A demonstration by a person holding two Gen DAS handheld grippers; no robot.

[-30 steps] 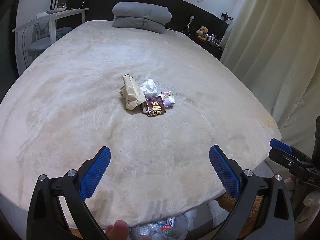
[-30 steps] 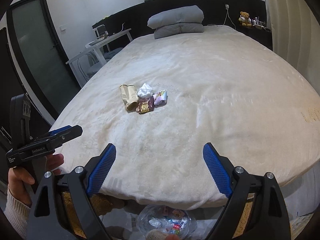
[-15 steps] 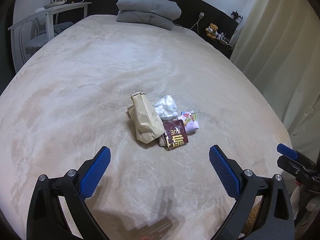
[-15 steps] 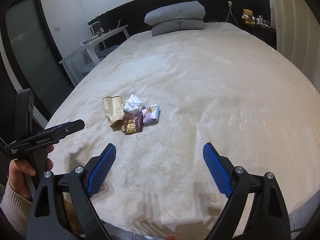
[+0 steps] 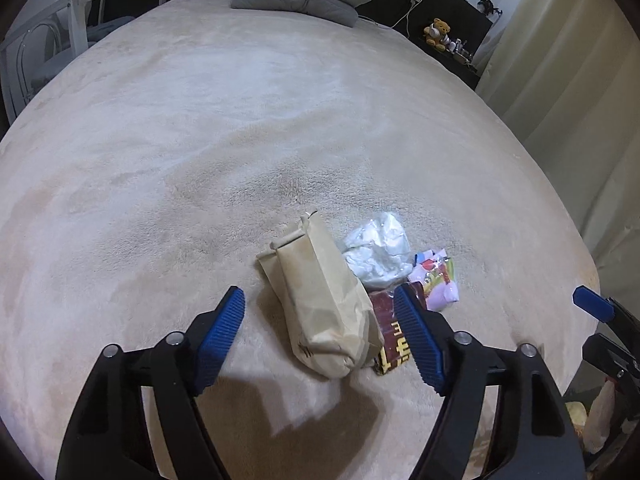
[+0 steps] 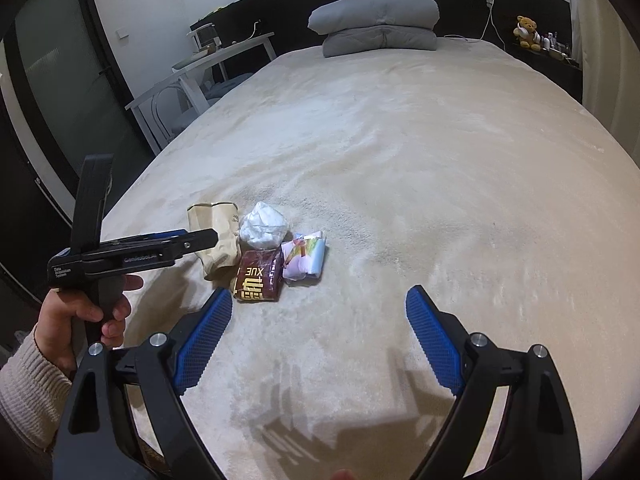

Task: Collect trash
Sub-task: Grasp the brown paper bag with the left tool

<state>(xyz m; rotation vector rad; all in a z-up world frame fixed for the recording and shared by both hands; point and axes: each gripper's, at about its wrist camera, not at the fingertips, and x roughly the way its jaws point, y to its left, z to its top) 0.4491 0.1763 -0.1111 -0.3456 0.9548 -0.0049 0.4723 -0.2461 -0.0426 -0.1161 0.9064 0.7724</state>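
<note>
The left tool hangs wide open astride the crumpled brown paper bag on the beige plush bed; the right tool gapes empty nearby.

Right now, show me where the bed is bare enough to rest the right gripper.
Bare blanket runs from the pastel wrapper to the far edge, and up to the grey pillows. Crowded: paper bag, crumpled plastic, brown packet and pastel wrapper cluster together, with the left gripper straddling the bag.
</note>
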